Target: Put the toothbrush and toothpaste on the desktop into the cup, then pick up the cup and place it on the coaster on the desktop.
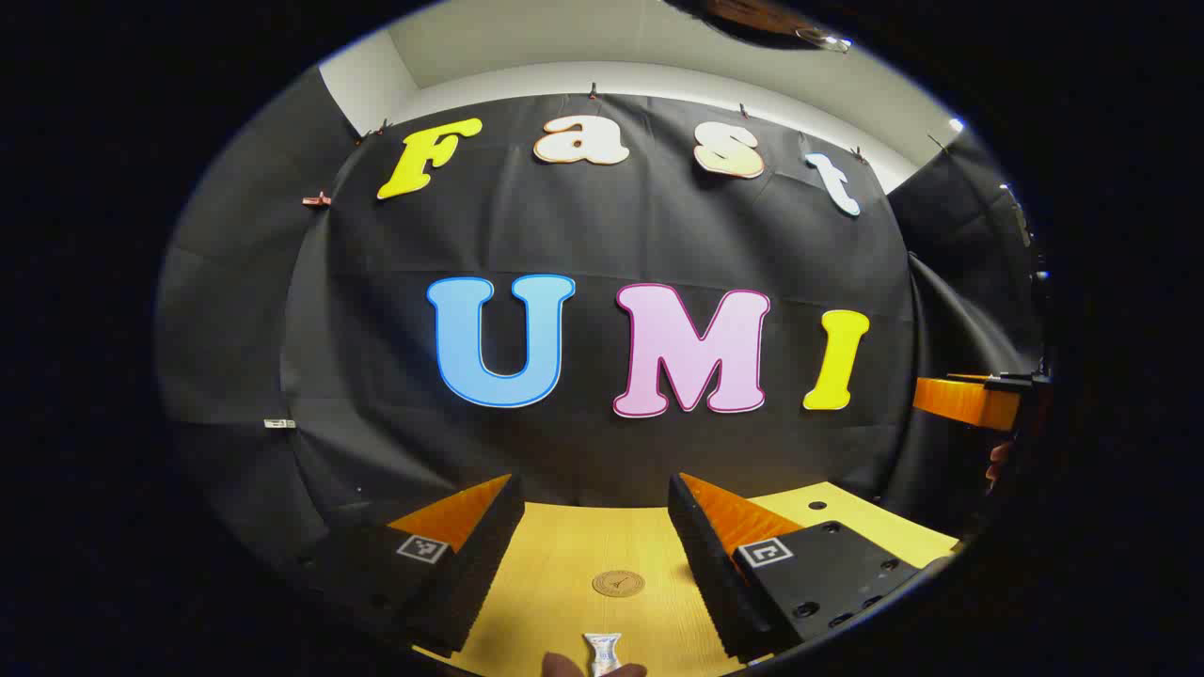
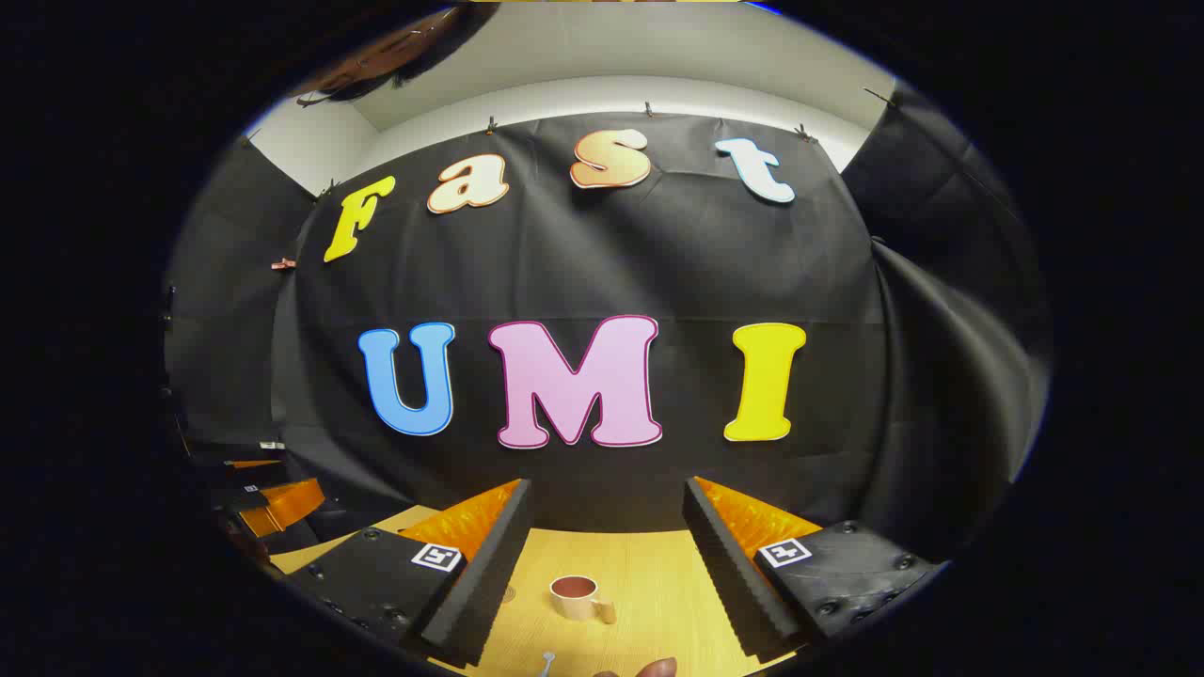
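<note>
I hold both tools level above the yellow wooden worktop (image 1: 564, 555), facing the far wall. My left hand-held gripper (image 1: 595, 541) stands wide open with nothing between its fingers; my right hand-held gripper (image 2: 607, 545) is likewise spread wide and empty. In the right gripper view the cup (image 2: 576, 596) stands upright between the fingers, mouth up, handle toward the right and near side. In the left gripper view the round coaster (image 1: 618, 583) lies flat ahead, and nearer, the toothpaste (image 1: 602, 652) lies with its long axis running near to far. A small toothbrush (image 2: 546, 664) tip shows at the near edge.
</note>
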The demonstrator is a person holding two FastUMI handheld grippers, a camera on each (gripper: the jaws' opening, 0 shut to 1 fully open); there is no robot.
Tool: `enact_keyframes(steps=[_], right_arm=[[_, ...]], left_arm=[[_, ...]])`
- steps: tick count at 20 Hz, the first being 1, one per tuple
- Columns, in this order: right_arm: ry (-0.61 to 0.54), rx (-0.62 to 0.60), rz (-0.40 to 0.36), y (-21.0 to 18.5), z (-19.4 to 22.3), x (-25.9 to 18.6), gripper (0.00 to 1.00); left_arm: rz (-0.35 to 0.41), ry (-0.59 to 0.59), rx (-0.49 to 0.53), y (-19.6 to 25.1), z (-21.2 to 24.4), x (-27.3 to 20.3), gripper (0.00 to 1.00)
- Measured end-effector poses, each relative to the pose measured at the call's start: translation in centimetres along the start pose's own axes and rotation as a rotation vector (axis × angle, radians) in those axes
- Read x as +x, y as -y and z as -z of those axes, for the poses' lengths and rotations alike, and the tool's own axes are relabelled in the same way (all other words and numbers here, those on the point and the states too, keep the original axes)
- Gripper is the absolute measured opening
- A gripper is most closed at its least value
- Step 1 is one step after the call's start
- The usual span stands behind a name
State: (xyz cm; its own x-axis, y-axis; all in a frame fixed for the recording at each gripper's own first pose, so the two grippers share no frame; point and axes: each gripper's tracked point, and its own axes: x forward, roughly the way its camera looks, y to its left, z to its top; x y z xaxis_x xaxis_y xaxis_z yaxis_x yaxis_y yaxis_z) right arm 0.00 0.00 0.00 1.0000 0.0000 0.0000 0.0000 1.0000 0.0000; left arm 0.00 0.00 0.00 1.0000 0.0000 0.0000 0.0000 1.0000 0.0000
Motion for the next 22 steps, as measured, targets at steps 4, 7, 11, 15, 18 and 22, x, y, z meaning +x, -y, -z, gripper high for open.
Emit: enact_keyframes(steps=[4, 7, 11, 15, 18, 22], right_arm=[[-0.018, -0.024, -0.005, 0.0, 0.9, 0.0, 0.98], [-0.035, -0.027, -0.008, -0.1, 1.4, -0.1, 0.98], [-0.062, -0.033, -0.012, -0.2, 2.3, -0.3, 0.98], [-0.088, -0.040, 0.001, 0.2, 3.2, -0.7, 0.98], [-0.120, -0.051, 0.014, 0.7, 4.1, -1.3, 0.98], [-0.177, -0.081, 0.037, 1.6, 5.7, -2.5, 0.98]], left_arm=[[-0.001, -0.019, -0.006, 0.0, 0.9, 0.3, 0.95], [0.004, -0.029, 0.000, 0.1, 1.4, 0.3, 0.95], [0.016, -0.070, 0.010, 0.4, 3.0, 0.5, 0.96], [0.039, -0.132, 0.025, 1.5, 6.0, 0.4, 0.96], [0.048, -0.232, 0.015, 1.9, 10.6, 0.5, 0.96], [0.049, -0.393, -0.012, 2.5, 17.6, 0.2, 0.96]])
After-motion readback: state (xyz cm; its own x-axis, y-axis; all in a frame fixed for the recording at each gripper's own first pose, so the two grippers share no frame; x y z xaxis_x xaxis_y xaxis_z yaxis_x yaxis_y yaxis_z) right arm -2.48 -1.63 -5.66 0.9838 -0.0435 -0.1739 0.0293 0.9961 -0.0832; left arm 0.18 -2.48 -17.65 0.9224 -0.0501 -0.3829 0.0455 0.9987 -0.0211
